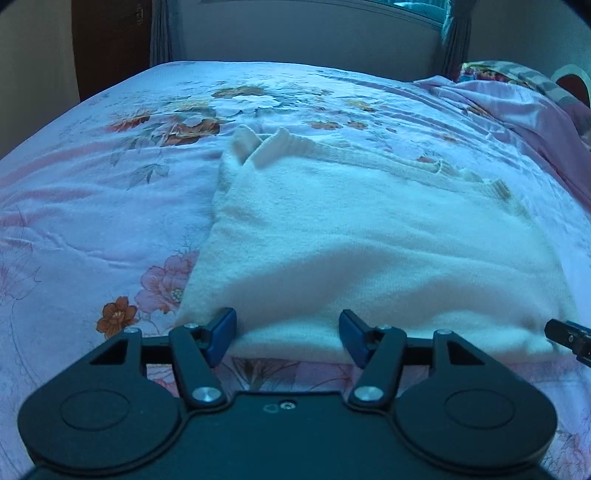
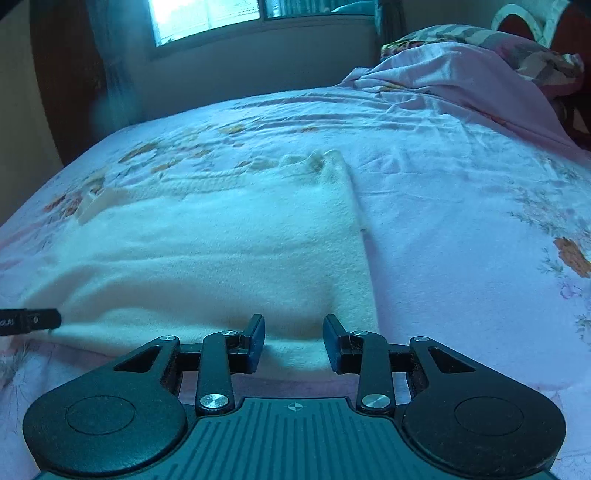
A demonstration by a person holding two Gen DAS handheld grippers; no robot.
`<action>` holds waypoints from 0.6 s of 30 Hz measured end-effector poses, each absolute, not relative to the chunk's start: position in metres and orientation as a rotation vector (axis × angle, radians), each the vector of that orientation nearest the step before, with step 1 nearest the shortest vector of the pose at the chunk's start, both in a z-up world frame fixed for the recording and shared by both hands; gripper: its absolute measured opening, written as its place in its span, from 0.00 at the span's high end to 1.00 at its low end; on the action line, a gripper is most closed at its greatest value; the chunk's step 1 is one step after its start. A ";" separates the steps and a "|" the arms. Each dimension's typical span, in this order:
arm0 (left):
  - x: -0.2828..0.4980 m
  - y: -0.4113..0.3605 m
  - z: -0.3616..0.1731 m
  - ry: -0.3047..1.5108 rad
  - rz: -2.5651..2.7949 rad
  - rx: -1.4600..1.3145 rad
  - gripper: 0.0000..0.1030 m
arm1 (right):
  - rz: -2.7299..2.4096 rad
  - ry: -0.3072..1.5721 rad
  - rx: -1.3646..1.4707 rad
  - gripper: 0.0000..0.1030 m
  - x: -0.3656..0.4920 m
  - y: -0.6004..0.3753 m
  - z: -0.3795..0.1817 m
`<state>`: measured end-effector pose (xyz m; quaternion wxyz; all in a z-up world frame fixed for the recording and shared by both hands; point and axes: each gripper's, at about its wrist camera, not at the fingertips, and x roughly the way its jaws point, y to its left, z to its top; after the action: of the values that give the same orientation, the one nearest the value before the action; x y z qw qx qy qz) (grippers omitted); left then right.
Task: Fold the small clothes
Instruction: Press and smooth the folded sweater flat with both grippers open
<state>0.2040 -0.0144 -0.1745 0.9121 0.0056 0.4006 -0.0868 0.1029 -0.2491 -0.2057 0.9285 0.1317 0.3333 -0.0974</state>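
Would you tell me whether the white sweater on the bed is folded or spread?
Folded: the white sweater forms a compact rectangle, its near edge doubled, ribbed cuffs on top.

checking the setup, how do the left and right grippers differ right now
The left gripper has its jaws spread wider than the right gripper. The left sits at the white sweater's near-left corner, the right at its near-right corner. Both stand open over the near hem, pads not pressing it.

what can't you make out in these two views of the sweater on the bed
- Sweater: near hem under the left tongs in the left wrist view, under the right tongs in the right wrist view.
- Bed: near edge hidden by both tool bodies.
- Sleeves: folded out of sight.
- Window: cut off by the top edge.
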 end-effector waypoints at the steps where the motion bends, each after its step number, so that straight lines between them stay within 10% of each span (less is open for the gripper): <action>1: 0.204 -0.011 -0.176 0.826 -0.162 0.000 0.42 | -0.207 0.697 0.258 0.67 0.103 -0.251 -0.209; 18: 0.227 0.010 -0.179 0.870 -0.091 -0.056 0.38 | -0.082 0.674 0.172 0.67 0.130 -0.200 -0.188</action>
<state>0.2274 0.0103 -0.1794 0.9054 -0.0271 0.4214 -0.0438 0.1299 -0.1999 -0.1876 0.9393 0.0841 0.3302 -0.0402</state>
